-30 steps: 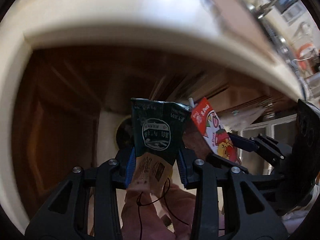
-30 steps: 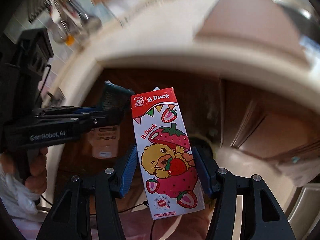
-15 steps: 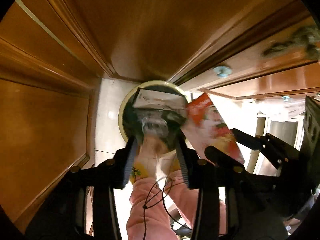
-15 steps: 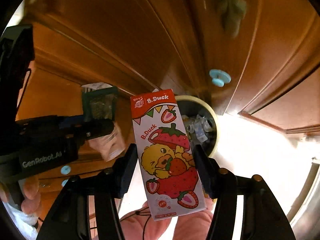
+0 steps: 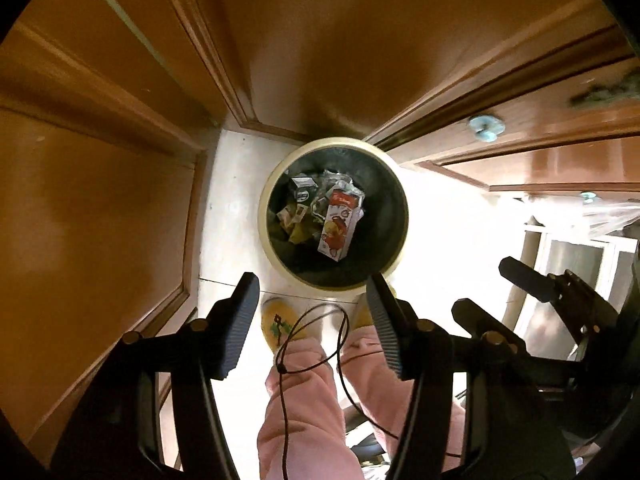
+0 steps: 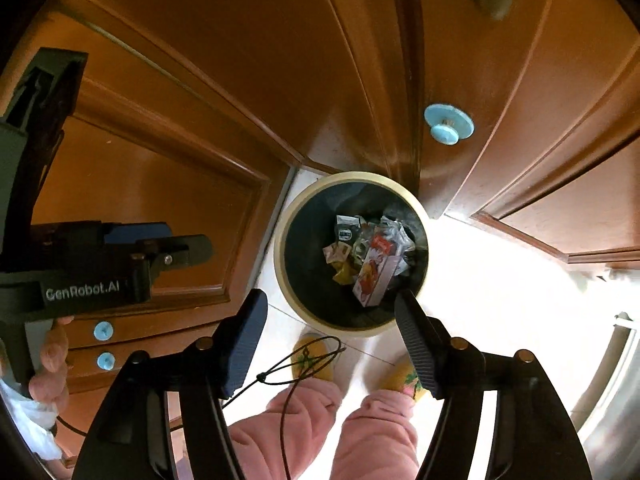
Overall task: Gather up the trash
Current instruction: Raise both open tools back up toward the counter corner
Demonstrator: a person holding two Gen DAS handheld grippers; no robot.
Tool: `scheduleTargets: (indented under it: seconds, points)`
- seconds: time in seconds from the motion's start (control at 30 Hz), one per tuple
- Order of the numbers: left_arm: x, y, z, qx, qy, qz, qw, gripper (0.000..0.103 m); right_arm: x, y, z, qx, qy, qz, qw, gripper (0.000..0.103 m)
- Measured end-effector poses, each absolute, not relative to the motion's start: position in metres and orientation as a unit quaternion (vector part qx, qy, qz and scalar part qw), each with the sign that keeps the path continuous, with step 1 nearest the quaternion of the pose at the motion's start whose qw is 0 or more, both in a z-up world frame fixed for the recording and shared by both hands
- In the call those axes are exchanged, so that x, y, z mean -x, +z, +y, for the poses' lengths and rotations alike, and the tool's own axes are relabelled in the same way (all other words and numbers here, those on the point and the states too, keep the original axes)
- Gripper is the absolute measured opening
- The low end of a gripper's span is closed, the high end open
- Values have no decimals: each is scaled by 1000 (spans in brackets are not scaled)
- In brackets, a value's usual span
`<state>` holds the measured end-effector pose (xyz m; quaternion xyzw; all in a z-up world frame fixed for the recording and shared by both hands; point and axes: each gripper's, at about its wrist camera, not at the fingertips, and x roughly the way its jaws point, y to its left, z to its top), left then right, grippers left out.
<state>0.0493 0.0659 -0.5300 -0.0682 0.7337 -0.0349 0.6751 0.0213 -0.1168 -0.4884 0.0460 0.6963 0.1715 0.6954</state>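
A round cream-rimmed trash bin (image 5: pixel 264 216) (image 6: pixel 280 264) stands on the white floor below both grippers. Inside lie the red strawberry drink carton (image 5: pixel 338 226) (image 6: pixel 374 276), a dark green carton (image 5: pixel 302 192) (image 6: pixel 346 228) and several wrappers. My left gripper (image 5: pixel 312 292) is open and empty above the bin's near rim. My right gripper (image 6: pixel 330 312) is open and empty too, held just right of the left one. The right gripper also shows at the right of the left wrist view (image 5: pixel 520 304), and the left one at the left of the right wrist view (image 6: pixel 176 248).
Brown wooden cabinet doors (image 5: pixel 320 40) (image 6: pixel 240 60) with light blue knobs (image 6: pixel 448 124) (image 5: pixel 486 128) surround the bin. The person's pink trousers (image 5: pixel 304 400) and yellow slippers (image 6: pixel 312 356) are right below the grippers, with a thin black cable (image 5: pixel 312 340) hanging.
Both grippers opened and let go of their cartons. The green carton and the strawberry carton dropped into the bin. The view swung down from the counter to the bin.
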Motion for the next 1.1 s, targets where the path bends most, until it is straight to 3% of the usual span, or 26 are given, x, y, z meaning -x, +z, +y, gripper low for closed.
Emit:
scheduleTargets:
  seconds: [0.23, 0.63, 1.1]
  points:
    - [-45, -414, 77, 78, -40, 691, 717, 53, -21, -402, -119, -68, 166, 685, 707, 67]
    - [-70, -168, 87, -7, -14, 541, 841, 53, -56, -177, -104, -129, 182, 574, 788, 67]
    - [-119, 34, 94, -78, 4, 363, 929, 53, -127, 25, -73, -156, 182, 448, 861, 67]
